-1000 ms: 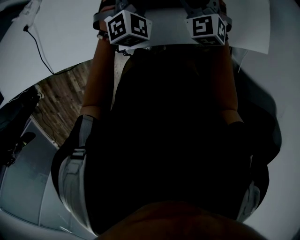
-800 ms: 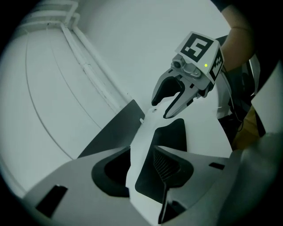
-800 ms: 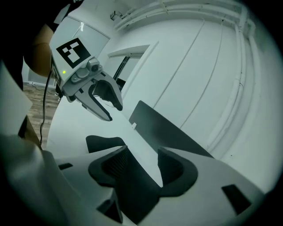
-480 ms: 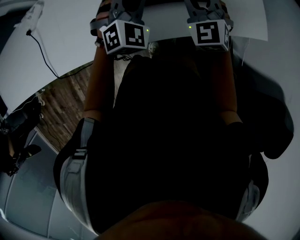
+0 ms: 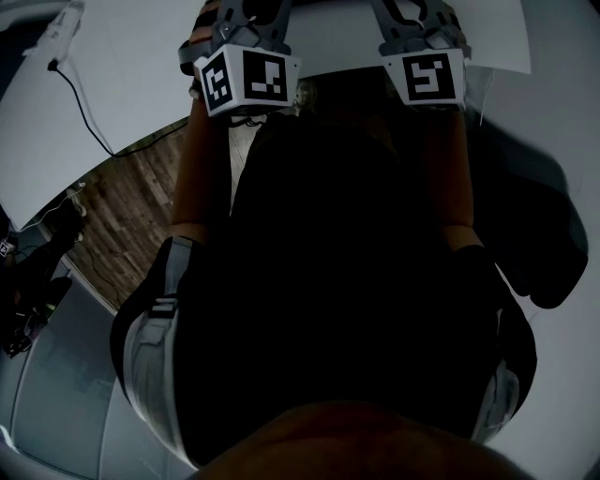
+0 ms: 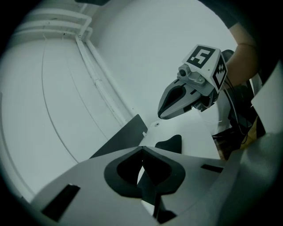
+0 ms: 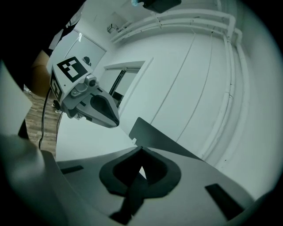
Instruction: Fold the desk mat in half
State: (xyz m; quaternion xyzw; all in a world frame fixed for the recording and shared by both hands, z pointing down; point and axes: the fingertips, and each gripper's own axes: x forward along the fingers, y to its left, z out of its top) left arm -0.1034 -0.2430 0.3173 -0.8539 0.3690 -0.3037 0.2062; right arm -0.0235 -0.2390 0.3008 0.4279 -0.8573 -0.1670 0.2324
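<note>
- Overhead, the head view puts the left gripper (image 5: 248, 23) at 11 o'clock and the right gripper (image 5: 417, 23) at 1 o'clock. Both are at the near edge of the pale desk mat (image 5: 492, 37), which lies on the tabletop (image 5: 122, 66). The person's dark torso (image 5: 347, 281) fills the middle.
- Left gripper view: its tongs (image 6: 142, 151) are pressed together, pinching a thin, shadowed strip of the desk mat (image 6: 148, 190). The right gripper (image 6: 190, 95) shows at 2 o'clock.
- Right gripper view: its tongs (image 7: 141, 152) are likewise clamped on the desk mat (image 7: 135, 192). The left gripper (image 7: 86, 103) sits at 10 o'clock.
</note>
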